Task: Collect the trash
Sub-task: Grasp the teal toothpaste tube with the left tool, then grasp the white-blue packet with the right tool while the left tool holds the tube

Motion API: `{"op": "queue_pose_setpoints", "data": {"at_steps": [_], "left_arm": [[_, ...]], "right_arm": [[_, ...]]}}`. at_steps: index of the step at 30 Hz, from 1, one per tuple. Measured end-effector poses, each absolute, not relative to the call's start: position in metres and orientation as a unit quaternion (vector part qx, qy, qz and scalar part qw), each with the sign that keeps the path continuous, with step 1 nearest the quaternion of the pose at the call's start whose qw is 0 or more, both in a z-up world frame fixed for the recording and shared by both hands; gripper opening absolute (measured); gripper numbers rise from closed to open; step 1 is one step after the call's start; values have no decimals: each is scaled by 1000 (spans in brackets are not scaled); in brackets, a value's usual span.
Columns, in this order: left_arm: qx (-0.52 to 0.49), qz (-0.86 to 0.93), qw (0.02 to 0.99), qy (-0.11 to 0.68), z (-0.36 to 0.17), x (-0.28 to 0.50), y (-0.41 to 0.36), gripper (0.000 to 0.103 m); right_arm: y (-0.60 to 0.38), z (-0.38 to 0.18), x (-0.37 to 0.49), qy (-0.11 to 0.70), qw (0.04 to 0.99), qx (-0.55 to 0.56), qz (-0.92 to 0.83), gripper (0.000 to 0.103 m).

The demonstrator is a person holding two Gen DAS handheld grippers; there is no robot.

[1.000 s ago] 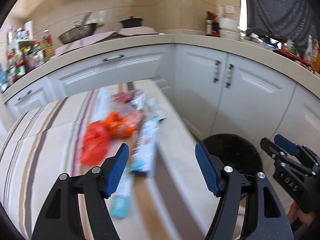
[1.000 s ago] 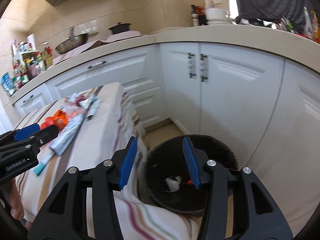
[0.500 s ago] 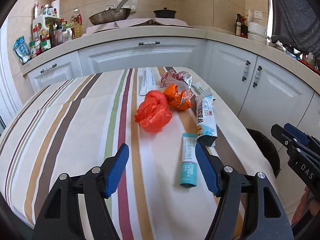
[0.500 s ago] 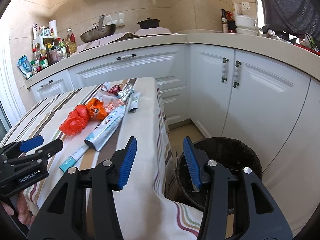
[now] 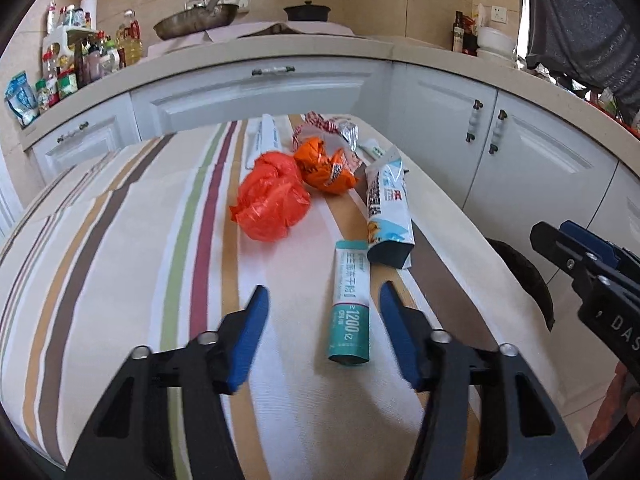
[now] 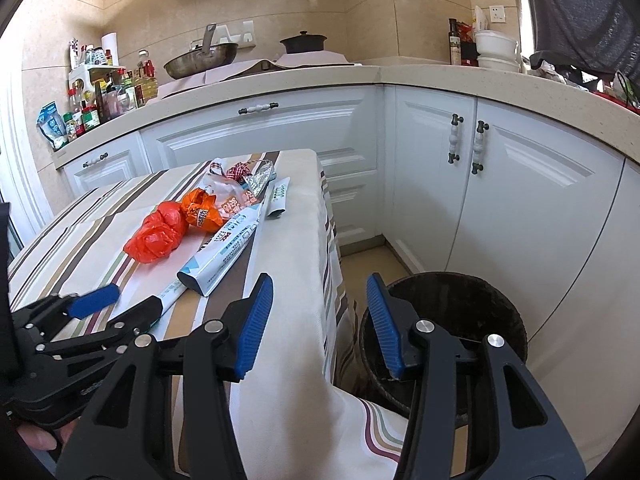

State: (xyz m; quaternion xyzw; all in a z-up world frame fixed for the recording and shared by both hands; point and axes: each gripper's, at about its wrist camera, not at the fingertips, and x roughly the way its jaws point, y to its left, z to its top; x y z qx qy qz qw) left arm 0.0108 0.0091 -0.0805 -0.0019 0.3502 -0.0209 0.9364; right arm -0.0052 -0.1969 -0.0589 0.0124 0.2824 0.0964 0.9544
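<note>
Teal-ended sachet lies near, between the left gripper's spread, empty jaws; lower squarely astride it, pinch its middle. From the right view, the right gripper hangs released near the bin.

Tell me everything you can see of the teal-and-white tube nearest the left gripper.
The teal-and-white tube is a flattened, glossy soft-pack: white with printed text at its far end, teal with "1200" in white at its near end. It lies flat on the striped tablecloth, lengthwise away from the camera, between the open fingers of the left hand-held gripper, ungripped. Its far end meets the larger blue-and-white packet.
</note>
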Motion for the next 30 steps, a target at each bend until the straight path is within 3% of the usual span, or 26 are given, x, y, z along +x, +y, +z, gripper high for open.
{"op": "queue_pose_setpoints", "data": {"at_steps": [2, 4, 6, 23, 26, 30], "left_arm": [[-2, -27, 935, 354, -83, 12, 10, 40], [2, -31, 934, 356, -86, 12, 9, 18], [3, -33, 935, 353, -86, 11, 10, 9], [-33, -1, 938, 345, -71, -8, 66, 7], [-44, 11, 938, 344, -71, -7, 80, 7], [-53, 22, 937, 344, -71, -4, 93, 7]], "right_arm": [[-197, -59, -5, 283, 954, 12, 96, 49], [-197, -60, -4, 284, 954, 12, 98, 49], [-195, -61, -4, 285, 953, 11, 99, 49], [-140, -59, 13, 290, 945, -8, 150, 49], [-126, -60, 18, 293, 943, -11, 157, 58], [-112, -60, 23, 297, 942, -22, 157, 59]]}}
